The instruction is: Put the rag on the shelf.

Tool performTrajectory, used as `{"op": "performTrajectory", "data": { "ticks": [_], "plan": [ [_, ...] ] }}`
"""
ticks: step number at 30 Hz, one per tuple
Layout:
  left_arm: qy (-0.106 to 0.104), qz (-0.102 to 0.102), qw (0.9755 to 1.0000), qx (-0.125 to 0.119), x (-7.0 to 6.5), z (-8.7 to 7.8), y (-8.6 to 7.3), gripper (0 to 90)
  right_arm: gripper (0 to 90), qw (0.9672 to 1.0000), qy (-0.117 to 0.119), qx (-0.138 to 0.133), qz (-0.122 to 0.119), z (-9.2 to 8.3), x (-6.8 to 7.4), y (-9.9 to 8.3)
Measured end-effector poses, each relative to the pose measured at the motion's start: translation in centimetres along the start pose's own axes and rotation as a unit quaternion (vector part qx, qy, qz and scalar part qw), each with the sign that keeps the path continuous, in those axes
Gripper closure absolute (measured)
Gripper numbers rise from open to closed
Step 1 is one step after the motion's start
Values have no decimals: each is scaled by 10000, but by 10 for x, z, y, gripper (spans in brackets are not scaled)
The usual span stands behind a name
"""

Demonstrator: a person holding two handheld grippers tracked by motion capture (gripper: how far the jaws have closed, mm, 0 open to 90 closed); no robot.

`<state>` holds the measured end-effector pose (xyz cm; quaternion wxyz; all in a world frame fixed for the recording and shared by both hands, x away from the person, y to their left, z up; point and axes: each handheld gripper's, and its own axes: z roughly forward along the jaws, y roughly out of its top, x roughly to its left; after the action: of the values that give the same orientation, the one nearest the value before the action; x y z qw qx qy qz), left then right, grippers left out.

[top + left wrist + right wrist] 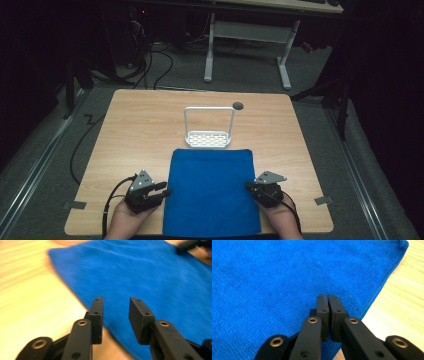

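Two grippers sit low in the frame, one at each side of a blue towel (211, 192) spread flat on the wooden table (135, 130). Left gripper (163, 191) – jaws parted with a clear gap, nothing between them, tips at the towel's left edge. Right gripper (248, 186) – jaws pressed nearly together, nothing between them, over the towel's right edge. White rack (208, 131) stands just above the towel, centre frame.

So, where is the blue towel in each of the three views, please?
High view: the blue towel lies flat at the table's near centre, between the two grippers.
Left gripper view: it covers the upper right, beyond the open jaws.
Right gripper view: it covers the left and centre.
Shared landmark: the towel's edge against the wooden table.
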<state>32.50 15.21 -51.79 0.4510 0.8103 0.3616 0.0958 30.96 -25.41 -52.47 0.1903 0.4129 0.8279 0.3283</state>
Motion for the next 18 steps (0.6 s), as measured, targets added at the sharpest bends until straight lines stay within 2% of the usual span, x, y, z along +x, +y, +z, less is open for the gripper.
{"op": "performTrajectory", "data": {
  "ticks": [1, 3, 6, 8, 10, 13, 15, 18],
  "plan": [
    [70, -91, 9999, -20, 5, 3, 2, 605, 852, 10000, 4, 6, 12, 0, 0, 0],
    [216, -123, 9997, 5, 11, 8, 5, 597, 847, 10000, 39, -4, 11, -1, -1, 0],
    [370, -223, 9990, -138, 19, 15, 12, 589, 820, 9995, 217, -163, 185, -3, -3, 0],
    [457, -258, 9985, -183, 24, 21, 19, 574, 795, 9993, 214, -254, 195, -5, -3, 1],
    [584, -203, 9979, -170, 28, 29, 25, 551, 775, 9990, 225, -310, 214, -7, -3, 2],
    [671, -276, 9972, -167, 36, 45, 35, 536, 738, 9989, 209, -358, 232, -7, -3, 2],
    [771, -302, 9965, -82, 43, 56, 40, 530, 723, 9987, 179, -398, 265, -7, -4, 1],
    [795, -466, 9957, -11, 51, 72, 47, 531, 704, 9982, 156, -460, 344, -8, -7, 1]
  ]
}}
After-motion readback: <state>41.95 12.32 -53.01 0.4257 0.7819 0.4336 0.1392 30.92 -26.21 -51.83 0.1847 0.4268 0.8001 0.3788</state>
